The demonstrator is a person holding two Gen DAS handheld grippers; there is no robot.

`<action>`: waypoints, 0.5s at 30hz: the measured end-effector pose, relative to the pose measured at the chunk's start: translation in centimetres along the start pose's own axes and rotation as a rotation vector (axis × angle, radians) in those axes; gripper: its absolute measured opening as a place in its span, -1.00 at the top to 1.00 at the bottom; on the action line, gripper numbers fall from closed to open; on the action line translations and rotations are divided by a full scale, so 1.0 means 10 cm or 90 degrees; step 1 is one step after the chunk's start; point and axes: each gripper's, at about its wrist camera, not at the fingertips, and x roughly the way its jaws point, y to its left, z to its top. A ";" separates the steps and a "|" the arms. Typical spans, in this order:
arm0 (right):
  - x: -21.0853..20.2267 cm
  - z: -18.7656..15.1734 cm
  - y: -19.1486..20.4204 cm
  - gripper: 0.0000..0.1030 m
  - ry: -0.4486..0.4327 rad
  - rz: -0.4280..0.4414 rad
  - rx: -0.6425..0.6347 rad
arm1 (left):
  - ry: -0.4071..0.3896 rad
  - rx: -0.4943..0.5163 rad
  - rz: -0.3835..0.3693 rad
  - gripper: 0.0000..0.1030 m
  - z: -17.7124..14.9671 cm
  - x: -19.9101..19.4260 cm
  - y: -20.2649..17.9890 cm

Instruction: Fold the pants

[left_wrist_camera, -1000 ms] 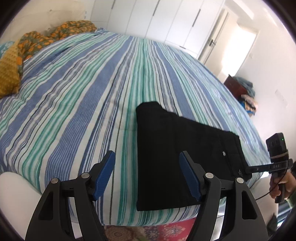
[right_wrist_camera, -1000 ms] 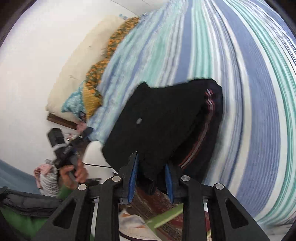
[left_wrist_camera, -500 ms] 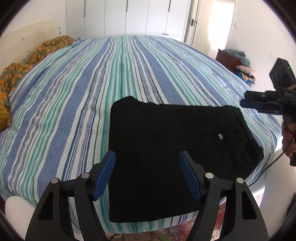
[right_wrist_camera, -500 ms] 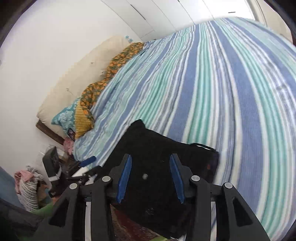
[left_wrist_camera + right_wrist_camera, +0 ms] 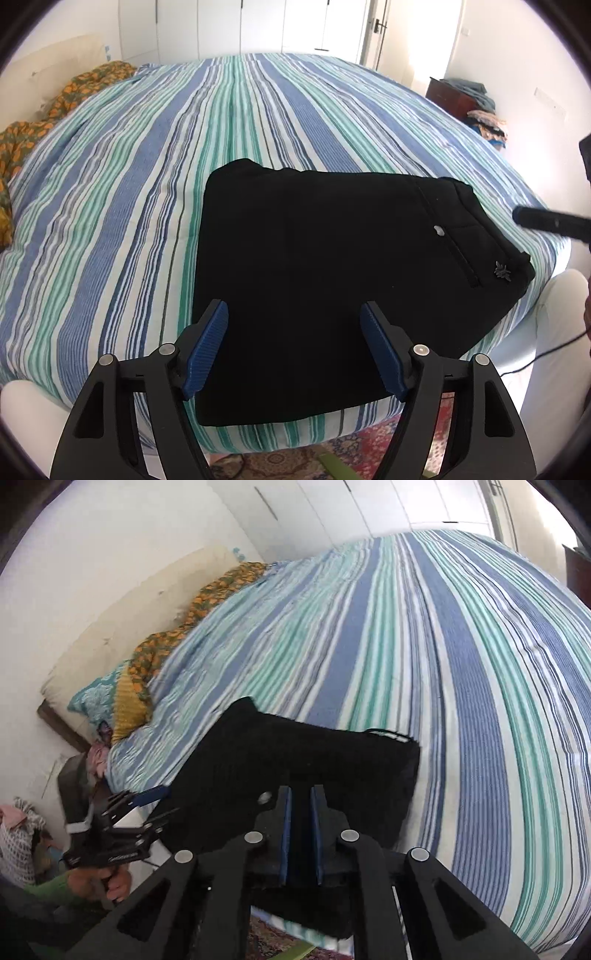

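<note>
**Asker:** What has changed since a second ago?

**Describer:** Since then the right gripper [image 5: 301, 805] has let go of the pants' [image 5: 332, 266] near corner and lifted clear; a second ago that corner was pinched between its pads. Its jaws are closing now, nearly together, with nothing between them. The left gripper [image 5: 293, 332] has swung round to face the pants squarely.

**Asker:** Where are the pants, and how do the left jaws stand?

**Describer:** They lie flat as a black folded rectangle on the striped bed [image 5: 147, 184], at its near edge, the waistband and a small white button [image 5: 439, 231] to the right. The left jaws stand wide apart above the near part of the cloth, gripping nothing.

**Asker:** How will the pants handle?

**Describer:** Judging by their look, they are soft, limp and light, several layers thick. Lifted at one point, they would likely sag and the layers slide apart. Probably the best hold is a pinch through all layers at a corner or along an edge, one gripper at each end, for any further fold.
</note>
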 end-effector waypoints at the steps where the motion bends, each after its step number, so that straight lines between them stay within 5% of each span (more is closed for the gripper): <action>1: 0.01 -0.10 0.08 0.64 0.009 -0.003 -0.013 | 0.001 0.007 0.004 -0.51 -0.01 0.00 -0.02; 4: 0.30 -0.48 0.07 0.62 0.084 -0.067 -0.014 | 0.008 0.018 0.009 -0.57 -0.03 0.02 -0.06; 15: 0.41 -0.59 -0.02 0.63 0.052 -0.076 -0.008 | 0.018 0.040 0.042 -0.66 -0.05 0.09 -0.13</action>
